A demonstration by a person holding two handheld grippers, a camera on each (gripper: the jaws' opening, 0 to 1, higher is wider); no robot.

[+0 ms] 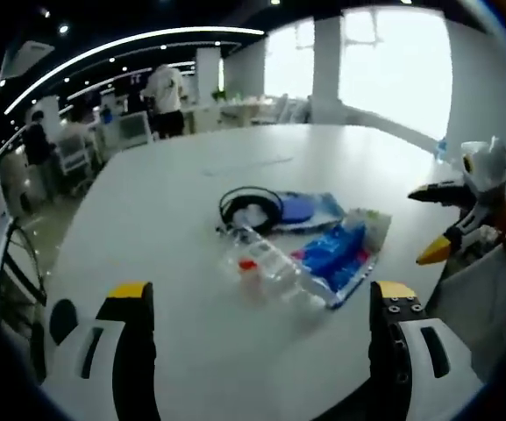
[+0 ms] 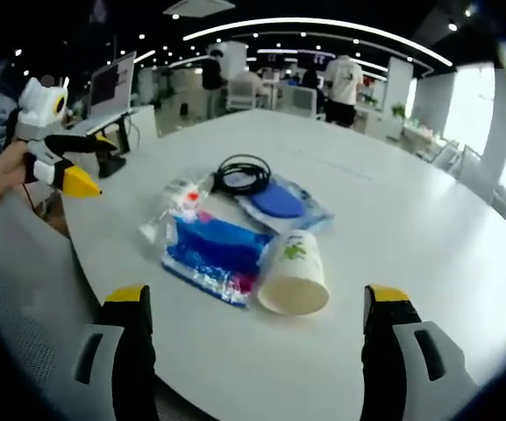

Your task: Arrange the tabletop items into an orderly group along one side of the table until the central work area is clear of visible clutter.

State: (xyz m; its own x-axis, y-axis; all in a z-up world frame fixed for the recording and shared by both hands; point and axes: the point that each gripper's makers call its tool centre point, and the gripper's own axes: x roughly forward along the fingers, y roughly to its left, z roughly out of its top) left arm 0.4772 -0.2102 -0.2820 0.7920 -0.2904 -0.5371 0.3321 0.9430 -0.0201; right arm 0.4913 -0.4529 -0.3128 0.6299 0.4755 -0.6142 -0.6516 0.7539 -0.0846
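A small heap of clutter is seen on the round white table (image 2: 393, 219), none of it yet moved to an edge. The landmark is taken as the white paper cup (image 2: 293, 272) lying on its side, mouth toward the right gripper view's camera. Touching it on one side lies a blue-and-clear plastic packet (image 2: 210, 250); behind the cup rests a clear bag holding a dark blue disc (image 2: 279, 202), and just beyond that a coiled black cable (image 2: 242, 174). A clear plastic bottle with a red spot (image 1: 266, 267) lies against the packet on the side away from the cup.

The left gripper (image 1: 257, 307) and the right gripper (image 2: 257, 307) are both held wide apart, empty, short of the heap. Nothing has been gripped.

The task is judged barely begun: every item remains to be carried to one side and lined up.
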